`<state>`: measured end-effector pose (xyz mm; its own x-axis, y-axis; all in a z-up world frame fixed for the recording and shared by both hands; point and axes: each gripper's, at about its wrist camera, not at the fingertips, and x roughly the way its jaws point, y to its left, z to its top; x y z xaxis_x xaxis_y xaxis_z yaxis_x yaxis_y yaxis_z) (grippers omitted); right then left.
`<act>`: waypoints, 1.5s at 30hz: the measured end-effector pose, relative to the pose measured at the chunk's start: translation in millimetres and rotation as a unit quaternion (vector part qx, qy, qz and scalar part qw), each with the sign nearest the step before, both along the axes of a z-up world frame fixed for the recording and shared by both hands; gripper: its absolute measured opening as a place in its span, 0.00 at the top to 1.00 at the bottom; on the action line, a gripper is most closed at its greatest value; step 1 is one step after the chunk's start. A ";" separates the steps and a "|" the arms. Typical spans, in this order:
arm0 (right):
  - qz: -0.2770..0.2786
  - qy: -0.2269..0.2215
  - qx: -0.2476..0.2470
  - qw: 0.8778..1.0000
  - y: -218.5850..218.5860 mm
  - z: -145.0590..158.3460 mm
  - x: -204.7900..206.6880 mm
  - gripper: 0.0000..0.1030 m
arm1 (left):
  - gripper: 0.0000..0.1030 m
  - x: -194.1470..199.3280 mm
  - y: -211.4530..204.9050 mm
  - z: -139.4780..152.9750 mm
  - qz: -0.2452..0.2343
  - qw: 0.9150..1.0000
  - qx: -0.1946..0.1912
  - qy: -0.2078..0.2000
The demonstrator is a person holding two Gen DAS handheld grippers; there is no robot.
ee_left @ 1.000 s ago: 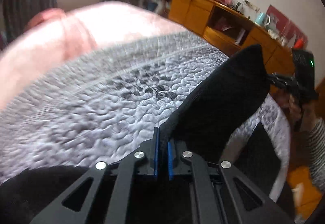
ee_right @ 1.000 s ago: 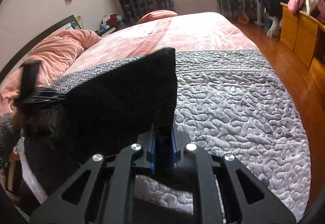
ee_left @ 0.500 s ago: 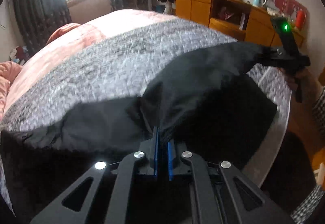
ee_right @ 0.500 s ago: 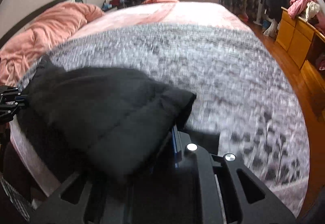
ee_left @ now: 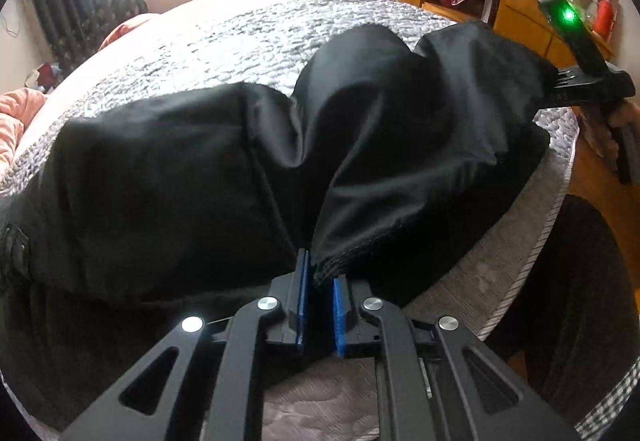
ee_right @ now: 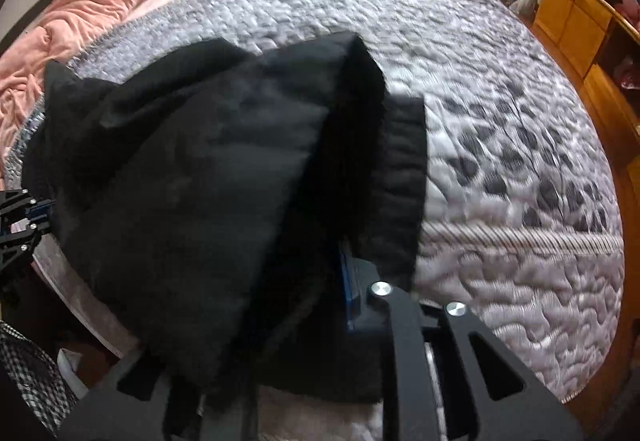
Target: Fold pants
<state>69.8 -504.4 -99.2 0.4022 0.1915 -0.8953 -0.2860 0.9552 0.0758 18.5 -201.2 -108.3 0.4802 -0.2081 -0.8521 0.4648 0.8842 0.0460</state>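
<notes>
grey quilted bed point(ee_left: 248, 29) carried the black fabric pants point(ee_left: 168, 177); left tongs point(ee_left: 319, 305) were opening, hem between the pads. right tongs point(ee_right: 320, 281) were opening too, one finger hidden under cloth.

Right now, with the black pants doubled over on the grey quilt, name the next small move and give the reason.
Probably finish letting go and lift both tools clear. The pants already lie folded on the quilt, the left tool is opening with only the hem between its pads, and the right tool is opening under draped fabric.
</notes>
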 end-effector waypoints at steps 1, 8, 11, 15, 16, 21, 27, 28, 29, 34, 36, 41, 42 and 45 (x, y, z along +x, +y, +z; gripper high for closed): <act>0.000 0.004 0.000 1.000 -3.2 -1.9 -1.5 0.79 | 0.91 0.3 -0.1 -2.7 0.004 1.000 0.005 0.004; -0.068 0.020 0.051 0.996 -52.4 5.4 -19.8 0.57 | 0.91 16.1 -0.6 -18.5 0.050 0.998 0.003 0.027; -0.099 0.008 0.132 0.986 -70.3 20.4 -28.5 0.51 | 0.91 16.9 -3.8 -18.6 0.046 0.999 0.012 0.023; -0.092 0.021 0.193 0.977 -56.6 20.0 -20.9 0.35 | 0.91 16.4 -9.4 -19.8 0.046 0.999 0.018 0.020; -0.091 0.030 0.180 0.979 -48.2 13.0 -16.0 0.35 | 0.91 13.9 -6.8 -21.7 0.047 0.999 0.017 0.020; -0.098 0.054 0.148 0.983 -26.7 -7.4 -3.4 0.73 | 0.91 13.9 -7.6 -21.3 0.059 0.998 0.015 0.027; -0.086 -0.011 0.128 0.988 -21.9 31.3 5.6 0.91 | 0.89 12.5 -5.5 -13.2 0.059 0.998 0.001 0.019; -0.089 -0.019 0.123 0.988 -22.3 34.8 10.1 0.91 | 0.89 11.3 -7.2 -11.1 0.059 0.998 -0.002 0.013; -0.095 -0.016 0.110 0.989 -22.3 33.1 14.8 0.91 | 0.88 9.8 -8.6 -11.0 0.059 0.998 -0.001 0.009; -0.115 0.045 0.019 0.992 -10.7 -1.1 28.9 0.73 | 0.88 15.6 -8.4 -18.8 0.075 0.997 -0.009 0.025; -0.133 0.032 -0.001 0.991 -9.8 8.6 21.8 0.68 | 0.88 17.2 -6.4 -18.8 0.079 0.996 -0.017 0.031; -0.131 -0.045 -0.027 0.990 18.1 56.7 -3.7 0.68 | 0.88 19.0 -2.0 -20.0 0.084 0.996 -0.021 0.030; -0.113 -0.047 -0.010 0.992 29.9 61.7 -7.2 0.68 | 0.88 19.9 -0.3 -20.1 0.085 0.996 -0.022 0.029; -0.034 0.001 0.082 0.996 80.1 52.3 -9.6 0.71 | 0.88 20.0 2.3 -20.6 0.086 0.996 -0.025 0.026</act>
